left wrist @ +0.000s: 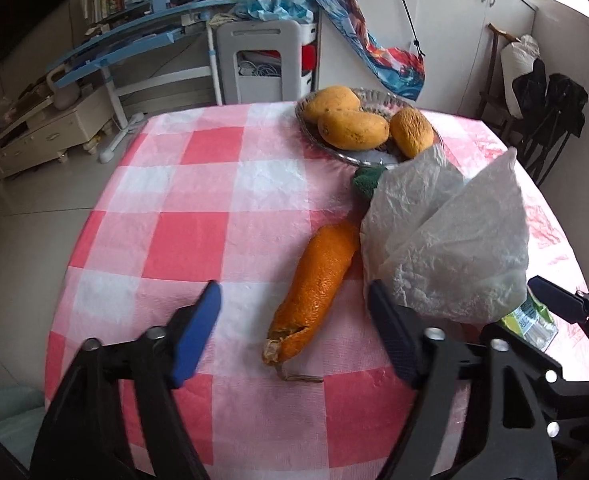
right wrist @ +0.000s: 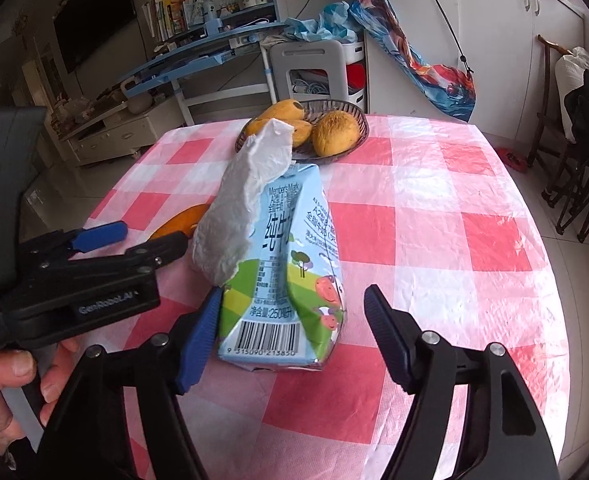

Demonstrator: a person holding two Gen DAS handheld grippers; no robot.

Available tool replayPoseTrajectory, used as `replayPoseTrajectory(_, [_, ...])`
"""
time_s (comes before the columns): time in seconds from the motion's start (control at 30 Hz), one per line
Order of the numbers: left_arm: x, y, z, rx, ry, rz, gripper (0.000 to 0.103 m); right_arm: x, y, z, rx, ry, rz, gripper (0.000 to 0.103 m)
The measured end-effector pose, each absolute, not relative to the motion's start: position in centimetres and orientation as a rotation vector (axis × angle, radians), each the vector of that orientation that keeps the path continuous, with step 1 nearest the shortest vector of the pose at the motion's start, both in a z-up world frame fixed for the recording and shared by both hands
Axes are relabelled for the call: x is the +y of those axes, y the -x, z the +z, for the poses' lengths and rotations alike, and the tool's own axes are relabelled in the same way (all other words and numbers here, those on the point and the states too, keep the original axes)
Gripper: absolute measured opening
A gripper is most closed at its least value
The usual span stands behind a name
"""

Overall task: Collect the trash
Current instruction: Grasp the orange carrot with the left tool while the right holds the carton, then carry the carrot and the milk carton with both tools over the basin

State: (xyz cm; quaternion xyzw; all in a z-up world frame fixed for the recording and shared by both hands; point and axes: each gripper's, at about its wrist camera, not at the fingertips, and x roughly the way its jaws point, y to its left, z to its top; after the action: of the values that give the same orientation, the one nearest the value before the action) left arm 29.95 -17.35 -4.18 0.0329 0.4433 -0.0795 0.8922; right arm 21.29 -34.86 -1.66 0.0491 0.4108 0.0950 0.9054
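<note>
From the left wrist I saw my left gripper standing apart around the orange peel on the checked tablecloth, neither pad touching it. From the right wrist, my right gripper straddled the milk carton, left pad grazing it, right pad clear.
</note>
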Motion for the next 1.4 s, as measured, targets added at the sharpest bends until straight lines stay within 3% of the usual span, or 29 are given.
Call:
replayPoseTrajectory(0.07, [-17.8, -29.7, -4.6, 0.924, -0.099, -0.170, 0.026, -34.6, -21.0, -1.6, 0.854, -0.092, 0.206, 0.060])
replayPoseTrajectory(0.1, [-17.7, -29.2, -4.4, 0.927, -0.090, -0.185, 0.021, -34.4, -20.9, -1.6, 0.858, -0.091, 0.219, 0.060])
replayPoseTrajectory(0.27, [-15.2, -25.3, -4.1, 0.925, -0.012, -0.181, 0.016, -33.6, -19.0, -1.4, 0.872, -0.071, 0.265, 0.060])
replayPoseTrajectory(0.6, [-9.8, -15.0, -3.9, 0.916, 0.103, -0.188, 0.016, -35.7, -13.6, -0.9, 0.884, -0.150, 0.233, 0.060])
replayPoseTrajectory(0.93, [-8.5, -11.5, -4.0, 0.917, 0.122, -0.212, 0.016, -37.6, -9.4, -1.2, 0.866, -0.396, 0.220, 0.060])
replayPoseTrajectory(1.1, [-8.3, -11.1, -4.2, 0.921, 0.113, -0.212, 0.018, -36.8, -9.0, -1.5, 0.876, -0.348, 0.196, 0.060])
replayPoseTrajectory(1.2, [-8.6, -11.1, -4.1, 0.922, 0.101, -0.227, 0.027, -35.8, -9.0, -1.4, 0.871, -0.265, 0.180, 0.061])
replayPoseTrajectory(1.3, [-8.8, -11.5, -4.0, 0.918, 0.089, -0.206, 0.046, -34.5, -9.5, -1.7, 0.877, -0.193, 0.169, 0.062])
replayPoseTrajectory(1.4, [-9.0, -11.8, -4.0, 0.915, 0.092, -0.193, 0.048, -33.7, -9.9, -2.6, 0.882, -0.134, 0.153, 0.063])
